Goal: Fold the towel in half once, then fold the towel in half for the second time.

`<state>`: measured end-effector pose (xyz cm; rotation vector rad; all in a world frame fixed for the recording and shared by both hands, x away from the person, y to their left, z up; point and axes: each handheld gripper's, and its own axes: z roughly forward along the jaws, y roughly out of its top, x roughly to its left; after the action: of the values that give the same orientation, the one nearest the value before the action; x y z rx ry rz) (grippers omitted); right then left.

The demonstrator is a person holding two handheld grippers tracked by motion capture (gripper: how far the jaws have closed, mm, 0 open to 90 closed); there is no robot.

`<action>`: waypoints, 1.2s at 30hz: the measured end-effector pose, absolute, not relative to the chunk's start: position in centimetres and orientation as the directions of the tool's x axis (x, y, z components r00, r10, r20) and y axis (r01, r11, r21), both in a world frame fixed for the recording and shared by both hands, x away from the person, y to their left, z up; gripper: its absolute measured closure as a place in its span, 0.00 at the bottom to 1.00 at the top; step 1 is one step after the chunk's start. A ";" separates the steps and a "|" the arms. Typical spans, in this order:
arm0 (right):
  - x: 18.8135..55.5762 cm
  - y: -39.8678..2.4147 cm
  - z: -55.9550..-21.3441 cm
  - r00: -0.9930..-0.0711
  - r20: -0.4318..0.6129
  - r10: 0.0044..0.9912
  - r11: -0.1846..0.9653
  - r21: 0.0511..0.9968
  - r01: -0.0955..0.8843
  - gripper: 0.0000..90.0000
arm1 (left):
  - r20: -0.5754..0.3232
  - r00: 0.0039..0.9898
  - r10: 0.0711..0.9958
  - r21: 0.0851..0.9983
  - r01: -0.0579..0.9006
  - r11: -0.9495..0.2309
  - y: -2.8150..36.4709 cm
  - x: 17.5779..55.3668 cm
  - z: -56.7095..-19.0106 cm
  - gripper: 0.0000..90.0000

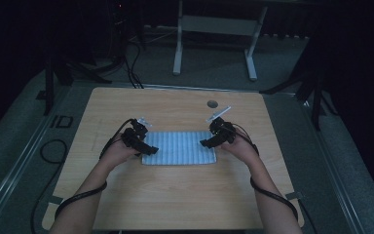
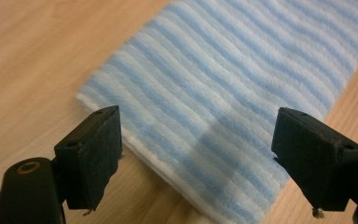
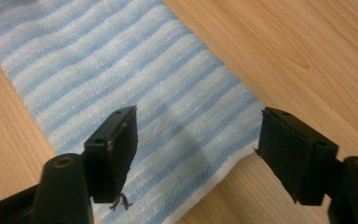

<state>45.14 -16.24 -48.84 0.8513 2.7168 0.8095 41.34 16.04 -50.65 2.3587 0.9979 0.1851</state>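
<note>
Striped cloth [image 1: 178,147] lies folded flat as a long rectangle at the middle of the wooden table [image 1: 175,200], its long sides running left to right. Bare wood surrounds it on every side: a broad strip toward the near edge, a similar band on the far side up to a small round grommet [image 1: 212,104], and narrower margins past each short end. Beyond the far edge of the table stands a white frame [image 1: 214,36] on the floor, well apart from the work.

Both forearms come in from the near edge and angle inward. The left gripper [image 2: 196,154] sits over the cloth's left end, the right gripper [image 3: 198,154] over its right end, each pointing down toward the fabric. In the left gripper view the two black jaws stand wide apart with the cloth's corner and folded edge between them, no pad pressing on it. In the right gripper view the jaws are likewise spread, the right corner of the cloth lying below and between them, untouched.

The cloth shows pale blue and white ribbed stripes with a white hem at its short ends, and stacked layers show at the corner.
</note>
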 end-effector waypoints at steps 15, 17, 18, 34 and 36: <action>44.1 -16.3 -49.2 -0.825 -0.009 0.565 0.634 0.644 0.427 0.15 | -0.023 0.635 0.772 0.647 0.599 -0.473 17.9 39.5 -50.9 0.07; 43.8 -16.5 -49.3 -0.816 -0.010 0.578 0.612 0.667 0.426 0.15 | -0.024 0.628 0.778 0.659 0.595 -0.460 18.0 38.9 -51.2 0.07; 43.8 -16.6 -49.4 -0.815 -0.004 0.580 0.600 0.679 0.424 0.15 | -0.021 0.627 0.779 0.670 0.587 -0.455 18.2 38.5 -51.5 0.07; 41.6 -19.3 -53.0 -0.803 0.010 0.596 0.573 0.695 0.435 0.14 | -0.054 0.569 0.821 0.776 0.541 -0.323 21.9 33.9 -53.3 0.02; 41.1 -19.9 -53.0 -0.796 0.013 0.605 0.558 0.706 0.436 0.14 | -0.059 0.571 0.819 0.782 0.536 -0.317 22.2 33.5 -53.4 0.02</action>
<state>41.14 -19.86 -53.02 0.8714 2.5620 1.0658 33.46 22.24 -53.38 2.0052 1.0827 0.4496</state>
